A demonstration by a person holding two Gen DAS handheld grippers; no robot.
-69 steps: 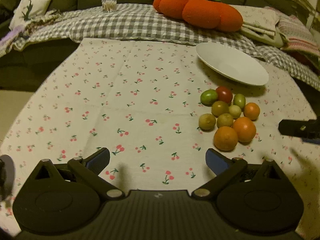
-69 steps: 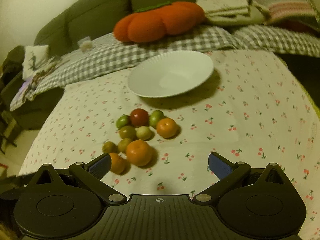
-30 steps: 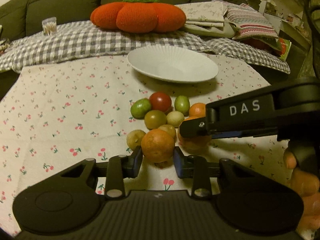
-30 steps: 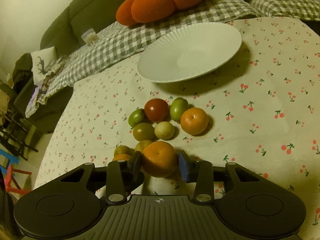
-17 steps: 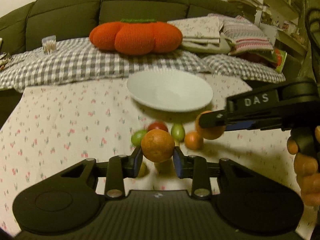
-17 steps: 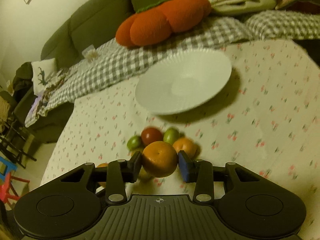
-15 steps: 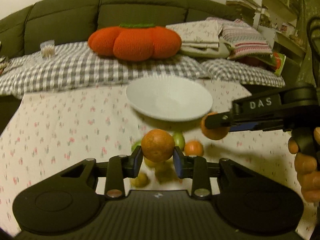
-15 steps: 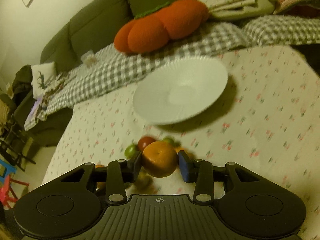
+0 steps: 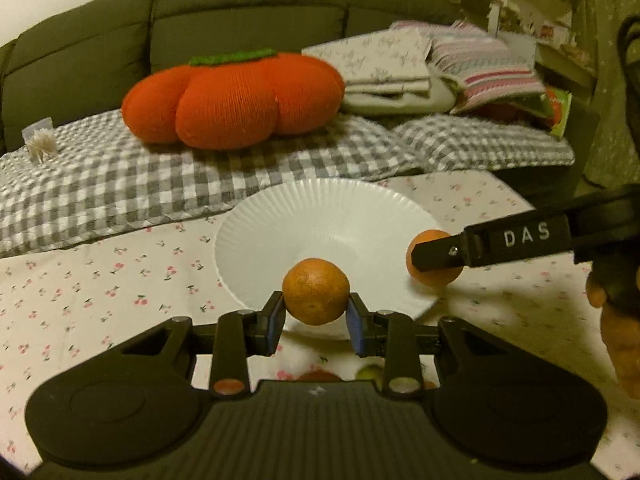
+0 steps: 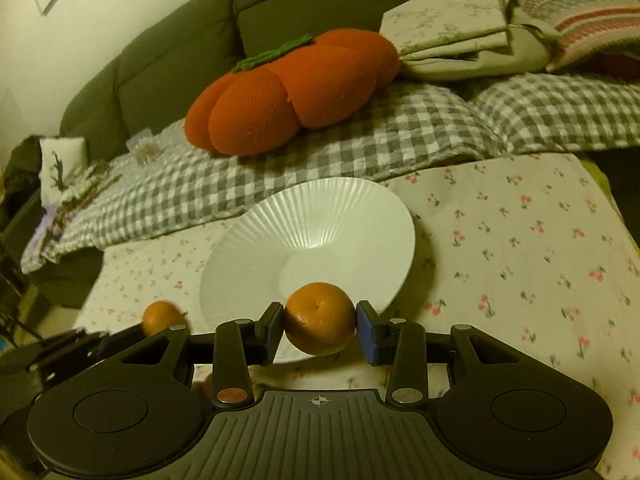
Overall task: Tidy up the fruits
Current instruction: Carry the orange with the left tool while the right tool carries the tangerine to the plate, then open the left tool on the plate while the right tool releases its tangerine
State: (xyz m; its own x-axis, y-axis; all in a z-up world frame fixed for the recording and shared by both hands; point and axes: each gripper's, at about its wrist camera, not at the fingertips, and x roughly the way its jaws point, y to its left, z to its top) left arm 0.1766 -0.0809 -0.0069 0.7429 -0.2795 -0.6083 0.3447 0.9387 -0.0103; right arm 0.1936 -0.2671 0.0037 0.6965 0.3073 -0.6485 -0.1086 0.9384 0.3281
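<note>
My left gripper (image 9: pixel 315 313) is shut on an orange (image 9: pixel 315 291) and holds it in the air at the near rim of the white ribbed plate (image 9: pixel 320 216). My right gripper (image 10: pixel 320 326) is shut on a second orange (image 10: pixel 321 318), also at the near rim of the plate (image 10: pixel 320 220). In the left wrist view the right gripper (image 9: pixel 432 258) comes in from the right with its orange (image 9: pixel 434 276) at the plate's right rim. In the right wrist view the left gripper's orange (image 10: pixel 164 317) shows at the left. The other fruits (image 9: pixel 370 372) are mostly hidden under the left gripper.
The table has a cherry-print cloth (image 10: pixel 520 240). Behind the plate lie a grey checked blanket (image 9: pixel 120 176), an orange pumpkin cushion (image 9: pixel 232 100) and folded linens (image 9: pixel 400 72) on a dark green sofa (image 9: pixel 240 12). A toothpick holder (image 9: pixel 40 140) stands at the far left.
Both grippers shut on an orange each, lifted them off the fruit pile and carried them forward to the plate's near rim. The fruit pile has dropped out of sight below.
</note>
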